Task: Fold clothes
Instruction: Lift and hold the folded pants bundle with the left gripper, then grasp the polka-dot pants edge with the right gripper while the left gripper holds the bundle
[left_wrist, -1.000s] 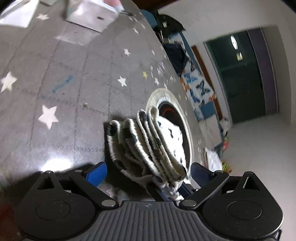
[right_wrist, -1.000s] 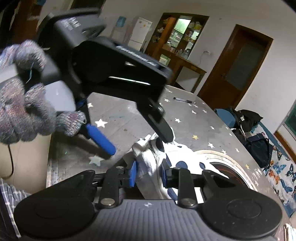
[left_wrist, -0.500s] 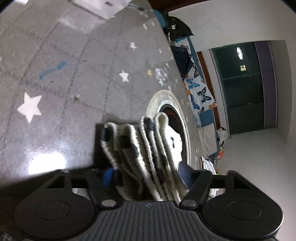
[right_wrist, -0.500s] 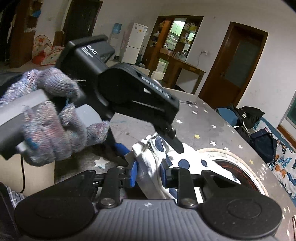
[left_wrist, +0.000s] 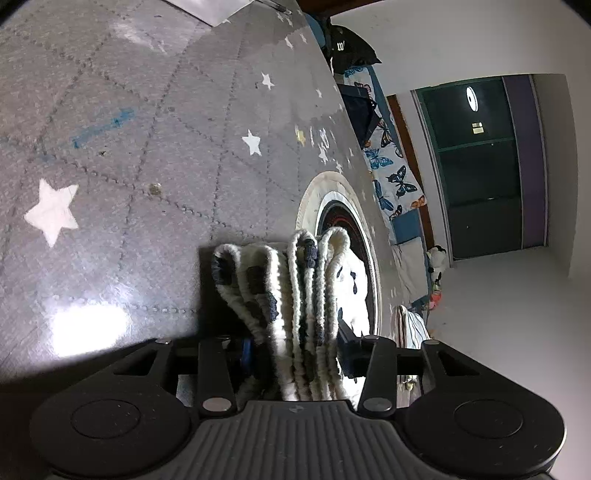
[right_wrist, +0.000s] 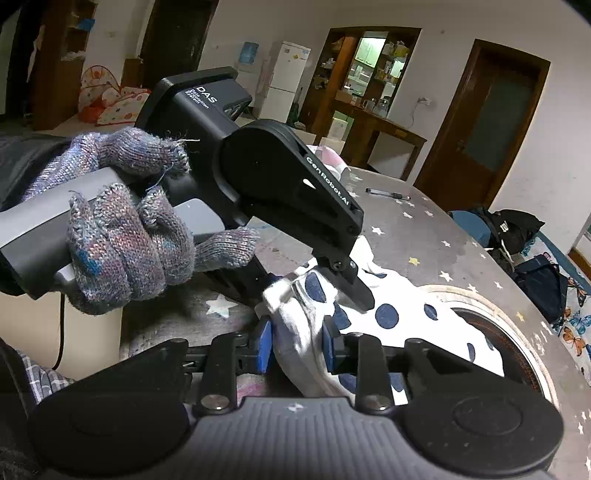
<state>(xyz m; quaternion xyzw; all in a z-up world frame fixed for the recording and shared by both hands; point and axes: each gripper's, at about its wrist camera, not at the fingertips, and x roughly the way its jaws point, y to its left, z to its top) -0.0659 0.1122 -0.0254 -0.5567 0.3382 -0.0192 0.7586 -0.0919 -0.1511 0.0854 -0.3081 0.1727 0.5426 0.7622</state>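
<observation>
A white garment with dark blue dots (right_wrist: 388, 314) lies folded on the grey star-patterned table (right_wrist: 424, 236). In the left wrist view its stacked folded edges (left_wrist: 295, 288) stand between my fingers, and my left gripper (left_wrist: 295, 350) is shut on them. My right gripper (right_wrist: 297, 341) is shut on a bunched corner of the same garment (right_wrist: 295, 325), just below the left gripper (right_wrist: 317, 291), which a gloved hand (right_wrist: 129, 229) holds from the left. The rest of the cloth spreads to the right across the table.
A round ring-shaped mark (left_wrist: 332, 229) sits in the table beside the garment. A pen (right_wrist: 388, 192) and a white box (left_wrist: 210, 9) lie at the far end. Bags (right_wrist: 517, 225) and butterfly-print fabric (left_wrist: 391, 177) are on the floor past the table edge.
The left gripper has slid in over the folded edges and shut on them. In the right wrist view it has come down onto the cloth near my right fingers, which stay shut.
</observation>
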